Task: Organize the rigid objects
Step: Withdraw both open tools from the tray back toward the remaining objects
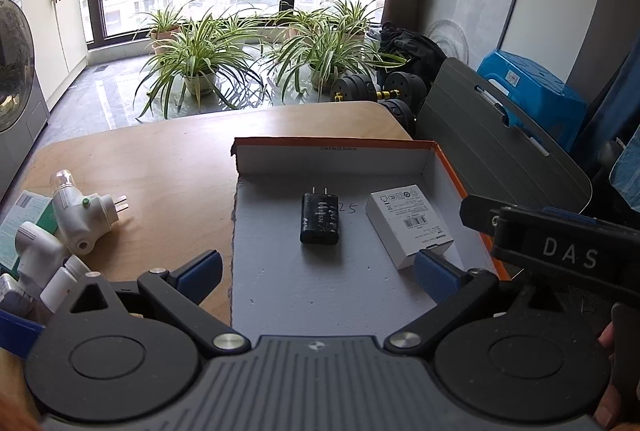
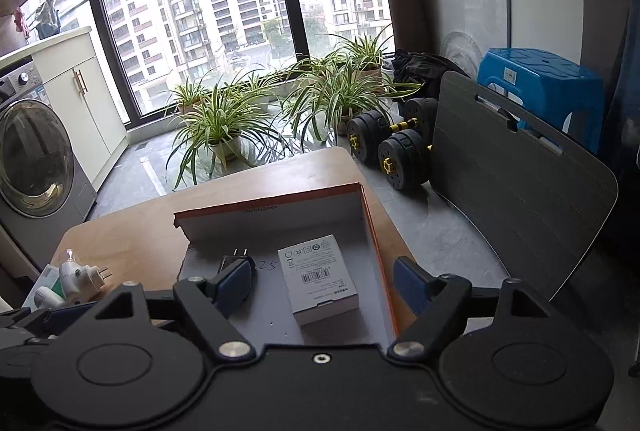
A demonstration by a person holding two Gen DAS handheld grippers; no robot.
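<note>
- Left gripper (image 1: 318, 271): jaws spread wide and holding nothing. It hangs over the near edge of the open orange-rimmed box (image 1: 460, 179), looking forward along the box floor.
- Right gripper (image 2: 325, 285): jaws likewise parted and empty, poised above the near right part of the same box, with the white carton (image 2: 318, 277) lying between its fingertips and lower down.
- Inside the box, the black plug adapter (image 1: 320, 219) lies flat at mid-floor, its long axis running toward the far wall, prongs pointing that way. The white carton sits just beside it, nearer the right wall, slightly skewed.
- The things not yet boxed lie at the desk's (image 1: 168, 167) left edge, well apart from the box: a white night-light plug (image 1: 82, 217) with a clear bulb, prongs pointing toward the box, and beneath it a heap of white tubes or bottles (image 1: 44, 263) on a green-and-white packet (image 1: 24, 219).
- The deciding relation: that heap lies to the left of the left jaws, outside their gap, and much nearer the left hand than the right.
- Judgement: the left gripper would need to swing left and drop toward the night-light plug, closing across its body rather than along the bulb-to-base line.
</note>
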